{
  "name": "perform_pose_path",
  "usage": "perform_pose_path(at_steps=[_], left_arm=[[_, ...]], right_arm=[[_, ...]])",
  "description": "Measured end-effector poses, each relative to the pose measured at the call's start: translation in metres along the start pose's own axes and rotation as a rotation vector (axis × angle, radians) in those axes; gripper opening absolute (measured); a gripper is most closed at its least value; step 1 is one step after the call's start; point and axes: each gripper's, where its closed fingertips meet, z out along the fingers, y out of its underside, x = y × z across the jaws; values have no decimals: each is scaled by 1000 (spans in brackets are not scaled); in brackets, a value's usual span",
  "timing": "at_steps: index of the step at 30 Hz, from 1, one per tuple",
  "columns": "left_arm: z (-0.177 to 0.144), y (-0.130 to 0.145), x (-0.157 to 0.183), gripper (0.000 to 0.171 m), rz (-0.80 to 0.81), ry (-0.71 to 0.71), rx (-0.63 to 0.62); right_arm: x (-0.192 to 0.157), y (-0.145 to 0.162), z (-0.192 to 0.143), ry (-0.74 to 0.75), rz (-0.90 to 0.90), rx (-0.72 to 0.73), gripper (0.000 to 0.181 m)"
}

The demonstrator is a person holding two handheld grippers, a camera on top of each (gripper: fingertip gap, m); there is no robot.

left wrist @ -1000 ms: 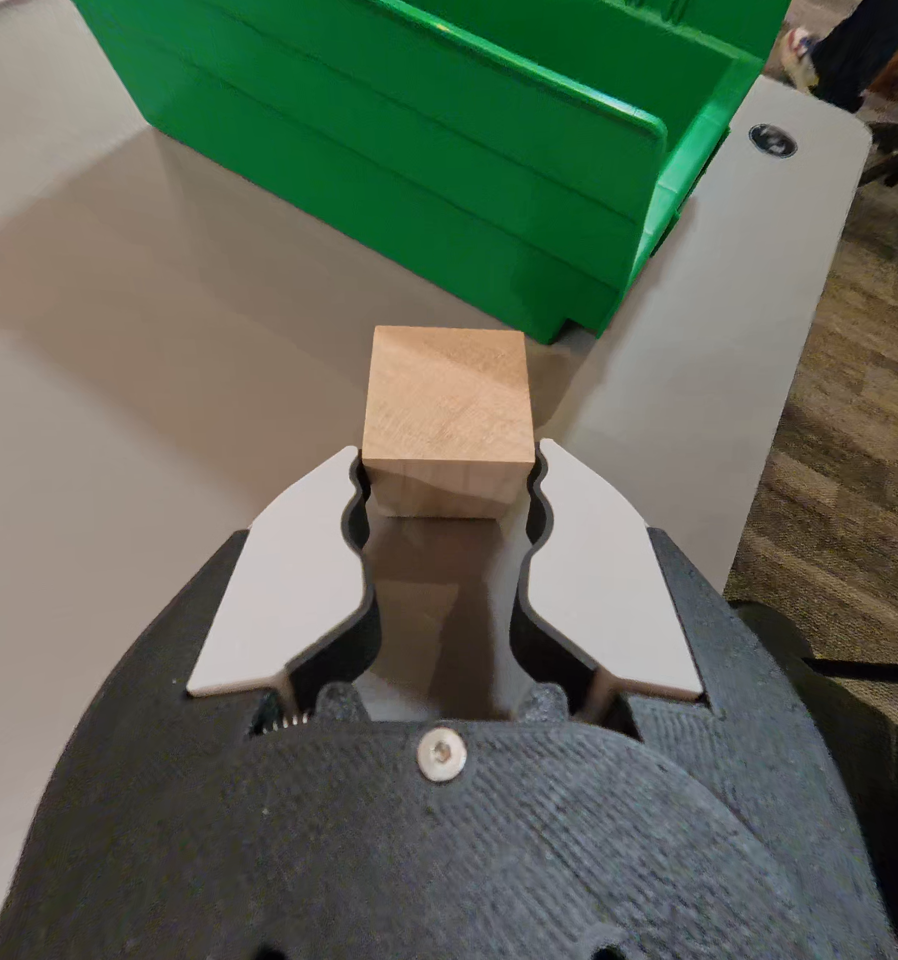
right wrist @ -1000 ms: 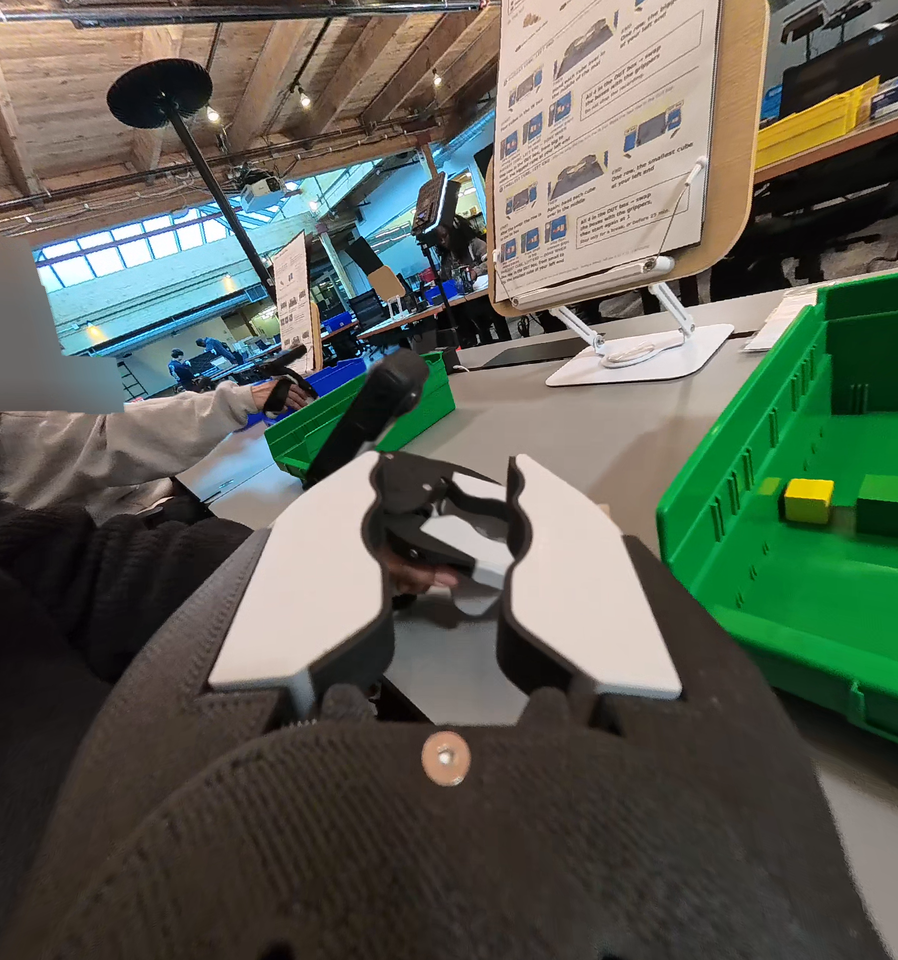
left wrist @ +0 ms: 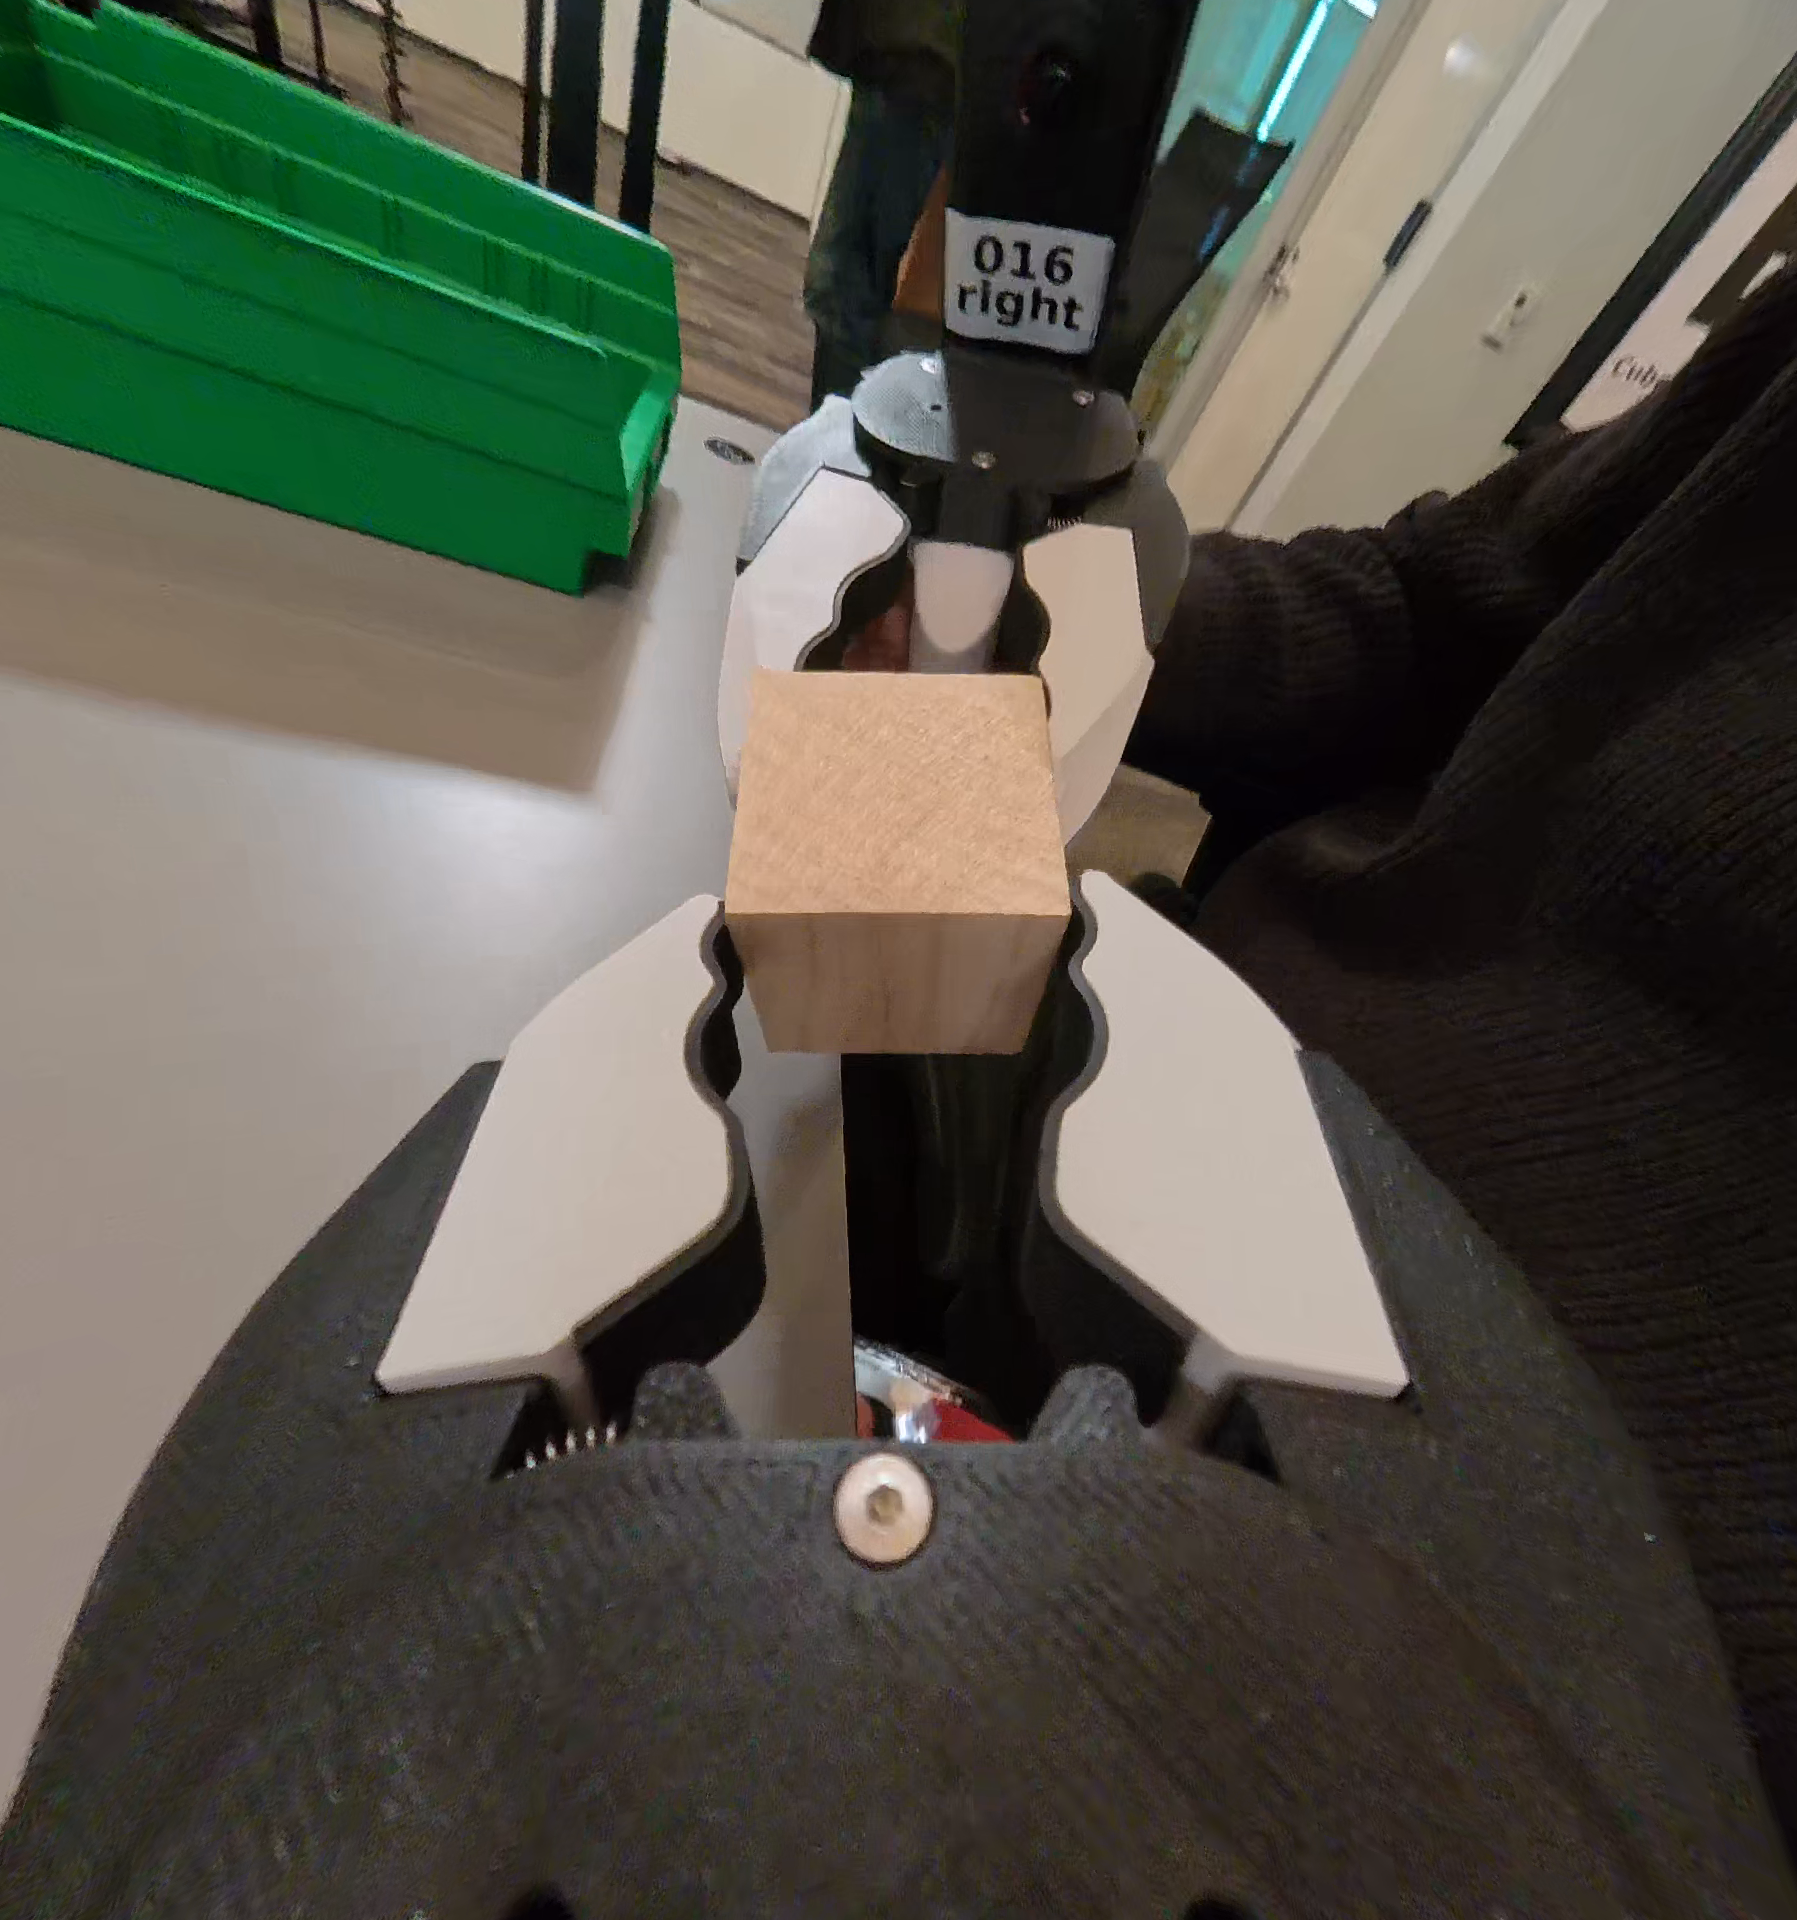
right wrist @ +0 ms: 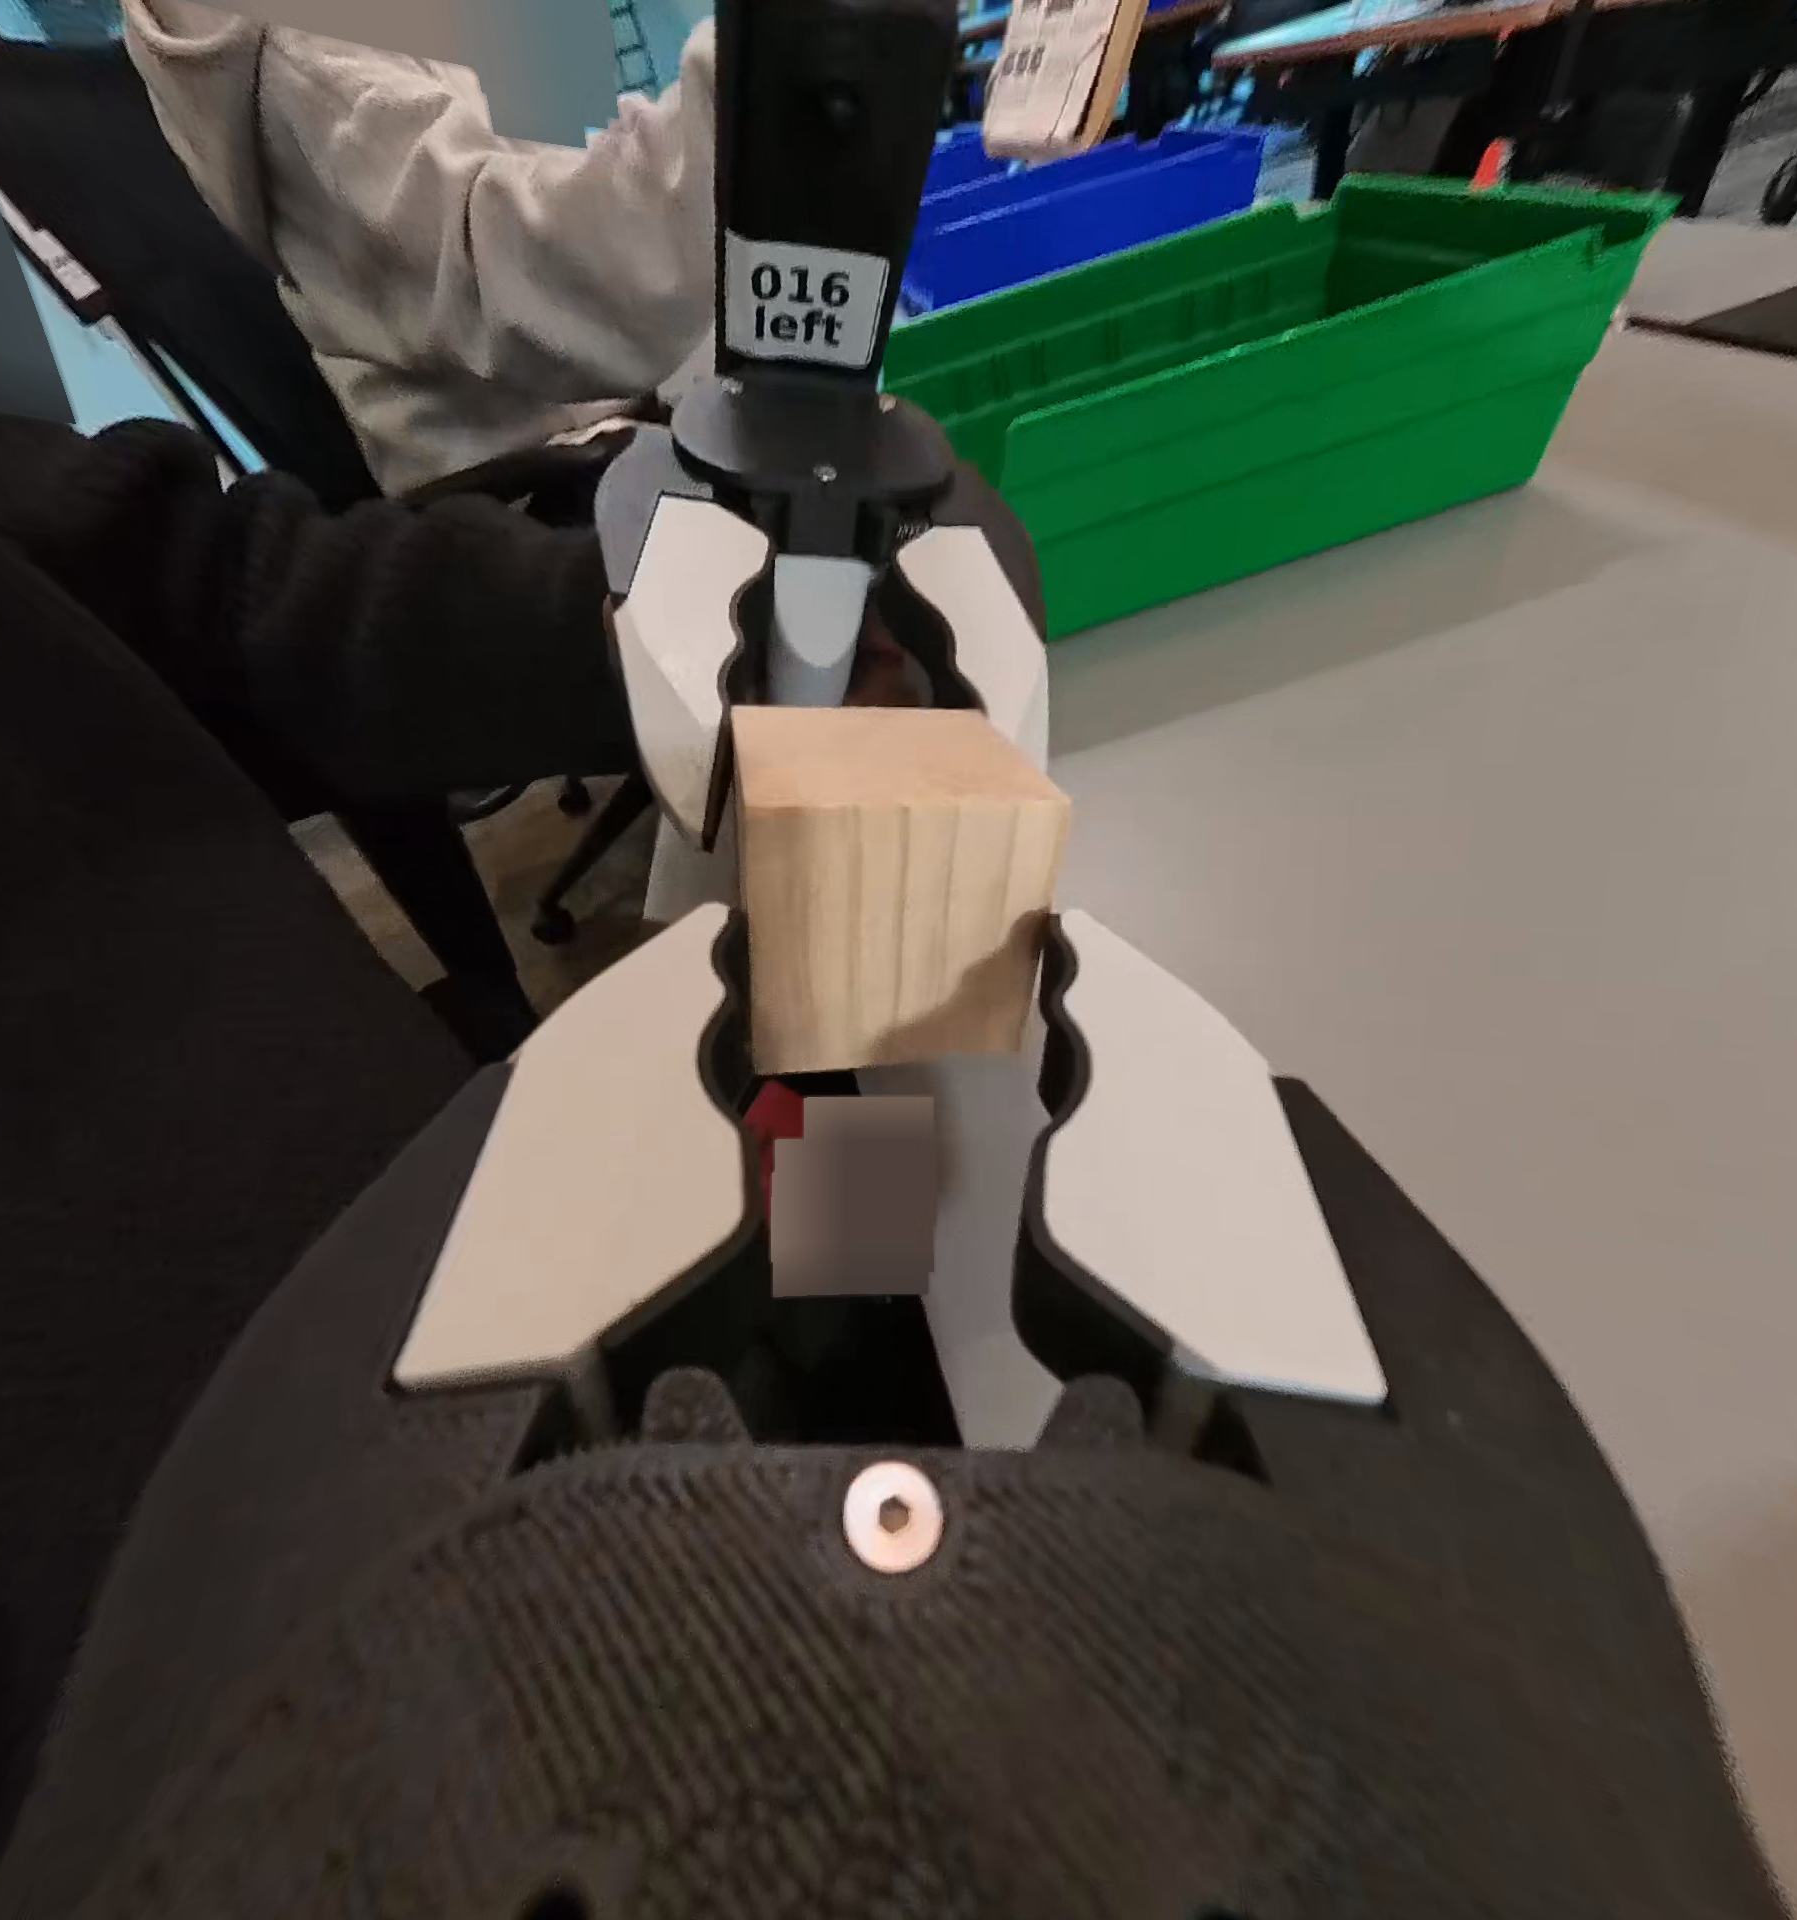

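Observation:
A plain wooden cube (left wrist: 894, 821) is held in the air between my two grippers, which face each other near the table's edge. My left gripper (left wrist: 899, 925) is shut on the cube's near end in the left wrist view. My right gripper (left wrist: 920, 686) stands opposite, its fingers along the cube's far end. In the right wrist view the cube (right wrist: 894, 914) sits between my right gripper's (right wrist: 889, 935) fingertips, both touching its sides. My left gripper (right wrist: 863, 748) grips the cube's other end behind it.
A green bin (left wrist: 302, 416) stands on the grey table (left wrist: 250, 935) to the left; it shows at the right in the right wrist view (right wrist: 1289, 447). A blue bin (right wrist: 1081, 197) lies behind it. A black sleeve (left wrist: 1548, 727) and a person in a light top (right wrist: 437, 229) are close.
My left gripper has lifted the cube off the table and turned to face the right gripper. My right gripper has opened wider and now has its fingers on the cube.

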Motion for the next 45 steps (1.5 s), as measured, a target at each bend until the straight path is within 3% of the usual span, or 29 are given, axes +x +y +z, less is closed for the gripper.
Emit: perform_pose_path(at_steps=[4,9,19,25,29,38,45], left_arm=[[10,6,5,62,44,14,-53],[12,8,8,62,23,52,-59],[13,2,4,62,59,5,1],[7,-6,-3,61,172,-99,60],[10,-5,-3,66,130,-80,60],[22,5,-11,76,0,-88,19],[38,-18,0,77,-273,36,213]], right_arm=[[-7,14,-4,-115,105,-15,58],[-11,14,-6,-146,91,-23,58],[-6,5,-8,-96,68,17,58],[2,-4,-15,-107,173,87,57],[11,-15,-25,-125,282,184,57],[26,-20,-33,-106,432,257,57],[32,-32,-37,-58,469,370,57]])
